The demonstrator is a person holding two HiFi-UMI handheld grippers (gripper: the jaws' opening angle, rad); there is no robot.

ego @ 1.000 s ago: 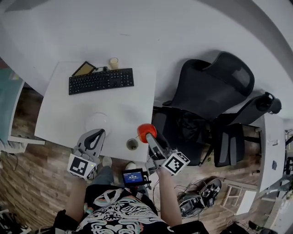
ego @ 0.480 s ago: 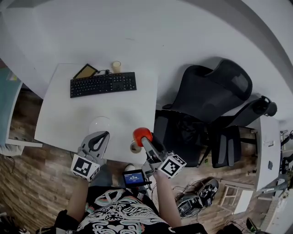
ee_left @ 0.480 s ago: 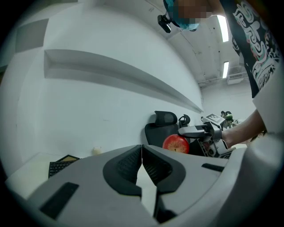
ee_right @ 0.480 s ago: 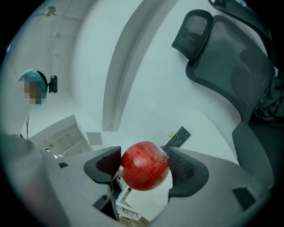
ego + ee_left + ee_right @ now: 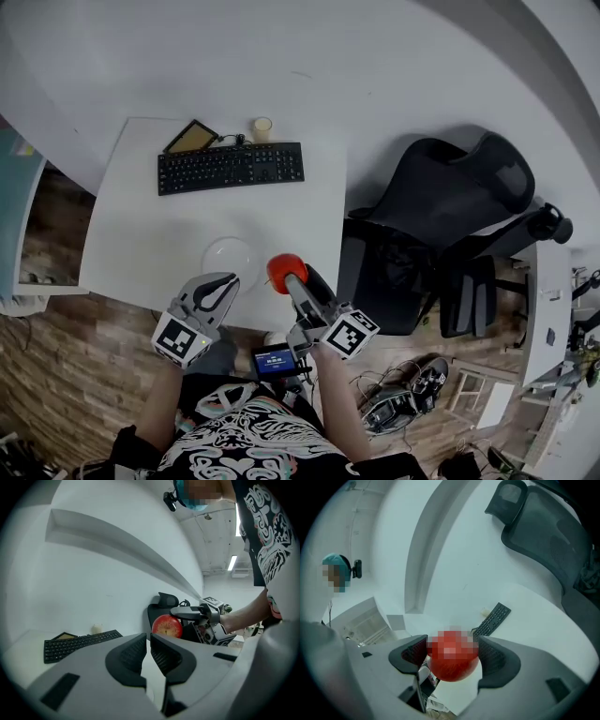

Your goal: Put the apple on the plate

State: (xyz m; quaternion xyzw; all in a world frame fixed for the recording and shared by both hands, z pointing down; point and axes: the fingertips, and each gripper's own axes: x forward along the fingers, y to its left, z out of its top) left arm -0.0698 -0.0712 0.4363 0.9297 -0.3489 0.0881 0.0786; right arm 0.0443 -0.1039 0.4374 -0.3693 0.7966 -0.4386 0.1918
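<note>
The carry is in hand: the apple is gripped and nearly at the plate, but not on it yet.

Left of the plate, the left gripper hangs with its tips just short of the near rim. Its jaws are pressed together with nothing between them, so it takes no part in the carry.

The plate is pale and bare. It lies on the white desk near the front edge, with a keyboard well behind it.

Just right of the plate is the red apple, at the right rim as the head view shows it. Whether it is already over the rim or just beside it I cannot tell. In the left gripper view it looks to be held up off the desk. The right gripper has its jaws spread to the apple's width, one pad against each side of the fruit.

Next, as I judge it, the right gripper must go a short way left until the apple is above the plate's middle. It should then sink until the fruit rests there, and only then part its jaws. The left gripper needs to leave the rim free so the apple has room.
</note>
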